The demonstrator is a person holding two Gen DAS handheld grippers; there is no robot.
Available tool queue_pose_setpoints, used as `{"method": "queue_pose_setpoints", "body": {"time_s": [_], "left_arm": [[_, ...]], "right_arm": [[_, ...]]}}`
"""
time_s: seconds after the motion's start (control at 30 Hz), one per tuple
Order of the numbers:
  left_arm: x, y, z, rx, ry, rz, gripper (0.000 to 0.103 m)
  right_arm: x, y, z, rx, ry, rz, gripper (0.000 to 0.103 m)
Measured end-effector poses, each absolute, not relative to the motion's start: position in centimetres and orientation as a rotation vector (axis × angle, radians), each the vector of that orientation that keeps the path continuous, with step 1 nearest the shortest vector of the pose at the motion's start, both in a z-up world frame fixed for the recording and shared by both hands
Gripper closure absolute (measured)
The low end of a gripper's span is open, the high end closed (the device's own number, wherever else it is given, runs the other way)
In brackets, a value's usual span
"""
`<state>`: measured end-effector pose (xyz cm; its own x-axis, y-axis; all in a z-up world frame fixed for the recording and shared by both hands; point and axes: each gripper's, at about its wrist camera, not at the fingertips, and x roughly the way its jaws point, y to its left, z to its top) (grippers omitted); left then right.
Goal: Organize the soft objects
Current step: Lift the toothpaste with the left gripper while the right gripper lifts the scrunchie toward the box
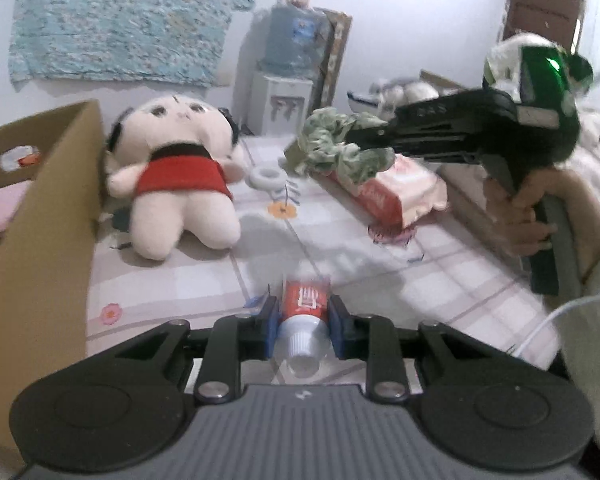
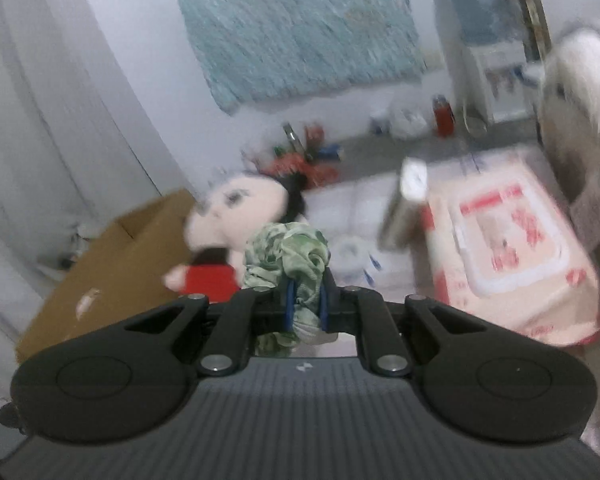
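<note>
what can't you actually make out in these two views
- Cardboard box contents: left wrist view, its near wall hides most of the inside.
- Wipes pack print: right wrist view, motion blur makes it unreadable.
- Tube label: left wrist view, pads of the left hand-held gripper cover its sides.
- Green cloth shape: bunched in the right hand-held gripper.
- Plush doll lower body: right wrist view, behind the cloth.

Home bedroom: floral bedsheet, plush doll, water dispenser.

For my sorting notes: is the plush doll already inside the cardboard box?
No, the plush doll lies on the bedsheet beside the cardboard box, outside its wall.
</note>
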<state>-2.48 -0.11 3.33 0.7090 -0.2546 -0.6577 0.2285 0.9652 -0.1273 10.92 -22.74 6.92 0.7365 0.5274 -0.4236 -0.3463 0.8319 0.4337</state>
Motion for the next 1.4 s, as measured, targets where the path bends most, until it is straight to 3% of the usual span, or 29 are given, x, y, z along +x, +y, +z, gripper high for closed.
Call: {"method": "queue_pose_setpoints", "body": {"time_s": [0.17,0.23,0.37,0.57,0.83,0.87,0.97,1.07,1.23,1.27,1.3,1.4], "left_arm": [[-5.1,1.5,8.1,-0.063,0.658,-0.223,0.077],[-5.9,2.5,10.0,-0.083,0.639,-0.213,0.088],[-5.6,3.6,11.5,-0.083,0.674,-0.226,0.087],[-3.1,4.4,7.7,-0.053,0.76,-0.188,0.087],[2.7,4.8,2.1,-0.133,0.862,-0.191,0.087],[3.3,4.7,1.3,-0.132,0.869,-0.187,0.083],[4.2,4.3,-0.2,-0.1,0.876,-0.15,0.052],[3.1,4.2,-0.3,-0.058,0.88,-0.12,0.05],[-2.1,4.0,1.0,-0.02,0.894,-0.129,0.037],[-2.7,3.7,0.8,-0.012,0.912,-0.129,0.041],[-3.1,3.5,0.4,-0.013,0.932,-0.123,0.069],[-3.9,3.0,-0.5,-0.029,0.917,-0.074,0.076]], "right_arm": [[8.6,-21.6,10.6,0.372,0.488,0.61,0.093],[7.7,-20.2,12.1,0.348,0.457,0.658,0.093],[6.5,-17.7,14.4,0.33,0.435,0.747,0.093],[6.0,-15.4,14.3,0.294,0.451,0.741,0.093],[8.9,-15.3,10.0,0.335,0.553,0.7,0.092],[9.2,-15.7,9.1,0.343,0.573,0.693,0.092],[10.1,-16.2,7.2,0.358,0.626,0.668,0.092],[10.5,-16.5,5.7,0.382,0.668,0.663,0.092],[10.6,-16.5,4.5,0.392,0.698,0.635,0.092],[10.5,-16.8,4.4,0.402,0.705,0.638,0.092],[10.4,-16.8,4.5,0.405,0.707,0.646,0.092],[10.1,-16.4,5.3,0.383,0.683,0.664,0.092]]}}
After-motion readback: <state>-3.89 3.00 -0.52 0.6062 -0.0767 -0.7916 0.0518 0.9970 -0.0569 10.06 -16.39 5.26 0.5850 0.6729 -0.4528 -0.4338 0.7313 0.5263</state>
